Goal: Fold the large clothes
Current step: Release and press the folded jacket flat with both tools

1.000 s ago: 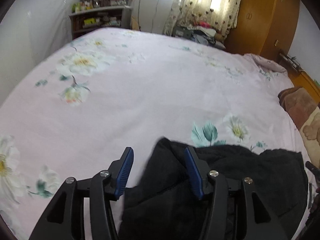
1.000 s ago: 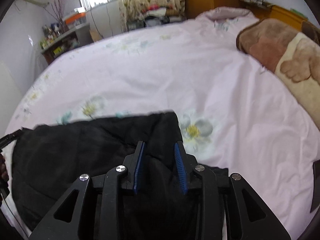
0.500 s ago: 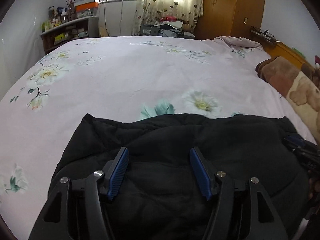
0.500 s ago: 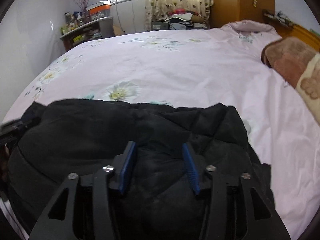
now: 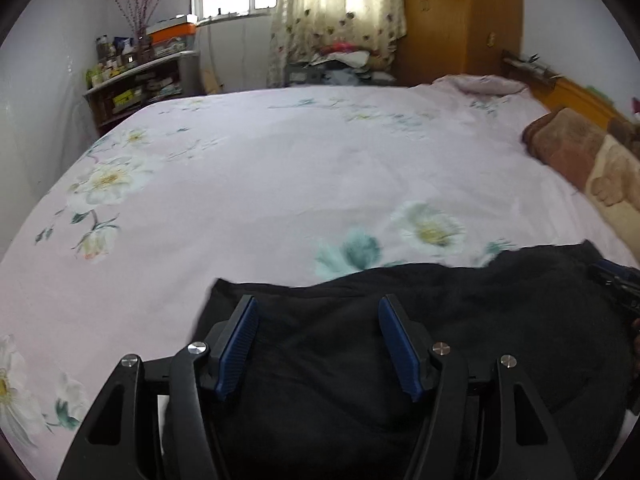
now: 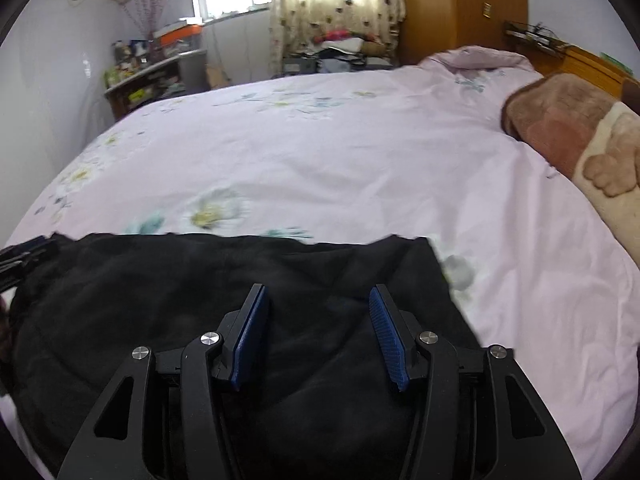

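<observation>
A large black padded garment lies bunched on the near edge of a bed with a pale pink floral sheet. It also fills the lower left of the right wrist view. My left gripper is open, with its blue pads apart above the garment's left part. My right gripper is open above the garment's right part and holds nothing. The other gripper shows at the right edge of the left wrist view and at the left edge of the right wrist view.
A brown and cream blanket lies along the bed's right side. A cluttered shelf stands at the far left by the window. A wooden wardrobe and a pile of clothes stand beyond the bed.
Both grippers have opened wider. One second ago the right gripper was nearly shut on the garment; now it is open. The views have swung and the garment lies flatter and wider.
</observation>
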